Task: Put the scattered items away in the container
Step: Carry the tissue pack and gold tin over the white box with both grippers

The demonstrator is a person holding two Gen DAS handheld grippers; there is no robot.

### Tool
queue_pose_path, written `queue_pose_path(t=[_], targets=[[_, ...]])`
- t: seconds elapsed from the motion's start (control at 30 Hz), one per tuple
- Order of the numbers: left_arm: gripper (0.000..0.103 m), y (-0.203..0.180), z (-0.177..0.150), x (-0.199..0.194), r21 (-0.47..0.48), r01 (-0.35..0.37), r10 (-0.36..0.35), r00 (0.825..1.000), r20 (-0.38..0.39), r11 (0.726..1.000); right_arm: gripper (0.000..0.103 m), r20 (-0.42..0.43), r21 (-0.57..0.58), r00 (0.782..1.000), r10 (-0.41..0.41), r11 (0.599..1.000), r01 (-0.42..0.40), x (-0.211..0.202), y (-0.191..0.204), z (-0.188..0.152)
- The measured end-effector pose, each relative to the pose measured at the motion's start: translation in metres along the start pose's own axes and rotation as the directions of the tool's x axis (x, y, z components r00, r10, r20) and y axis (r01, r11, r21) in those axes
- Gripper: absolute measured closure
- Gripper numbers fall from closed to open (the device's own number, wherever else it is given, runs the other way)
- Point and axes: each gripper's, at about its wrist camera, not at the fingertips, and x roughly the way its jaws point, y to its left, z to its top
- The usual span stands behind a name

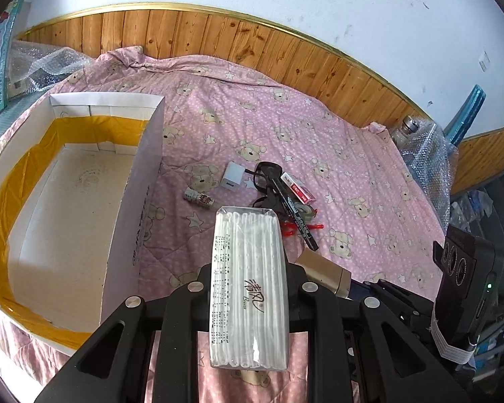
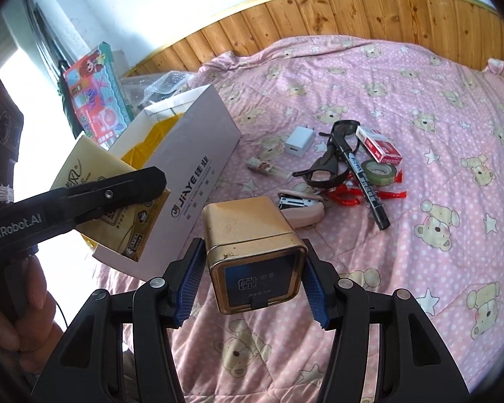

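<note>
Left gripper (image 1: 250,288): clenched on the tissue pack (image 1: 248,282), jaws across its middle, pack lying lengthwise along the fingers. In the right wrist view the pack (image 2: 94,181) hangs at the near corner of the box (image 2: 184,168), not yet inside. Soft, light, film-wrapped (slick; it will deform under the pads but not break). Mid-body hold looks adequate.

Right gripper (image 2: 252,275): blue pads (image 2: 191,282) flank the gold tin (image 2: 252,252), one on each side wall, label end toward the camera. Pads appear to touch the tin; I judge it grasped. Rigid metal, smooth sides, probably heavier than the rest; flat opposing walls are the right place to grip.

Box interior (image 1: 70,221): white floor, yellow lining, nothing visible in it.

Left on the pink quilt (image 2: 386,302), in a loose cluster beyond the tin: stapler (image 2: 302,210), charger (image 2: 299,141), glasses (image 2: 332,164), marker (image 2: 359,181), tape roll (image 2: 379,169), staple box (image 2: 379,144), a small tube (image 2: 268,168), red clips (image 2: 349,198). Glasses are fragile and tangled under the marker; lift the marker first.
</note>
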Motion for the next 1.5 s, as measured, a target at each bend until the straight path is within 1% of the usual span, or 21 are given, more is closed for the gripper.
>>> queue_pose_path(t=[0.23, 0.5, 0.7, 1.13, 1.5], targets=[[0.080, 0.005, 0.001, -0.013, -0.003, 0.030, -0.030, 0.999, 0.023, 1.000, 0.045, 0.012, -0.011, 1.000, -0.014, 1.000, 0.014, -0.004, 0.010, 0.004], [0.080, 0.011, 0.002, -0.024, -0.009, 0.066, -0.065, 0.997, 0.041, 0.998, 0.045, 0.021, 0.002, 0.999, -0.039, 0.999, 0.039, -0.009, 0.018, 0.009], [0.080, 0.020, 0.004, -0.037, -0.026, 0.085, -0.083, 0.994, 0.069, 0.996, 0.045, 0.033, -0.023, 0.998, -0.045, 0.999, 0.046, -0.012, 0.033, 0.017], [0.080, 0.047, 0.009, -0.063, -0.053, 0.076, -0.068, 0.989, 0.132, 0.996, 0.045, 0.048, -0.081, 0.998, -0.044, 0.996, 0.048, -0.012, 0.066, 0.031], [0.080, 0.070, 0.012, -0.076, -0.087, 0.075, -0.061, 0.985, 0.163, 0.993, 0.045, 0.061, -0.136, 0.998, -0.032, 0.990, 0.040, -0.009, 0.093, 0.045]])
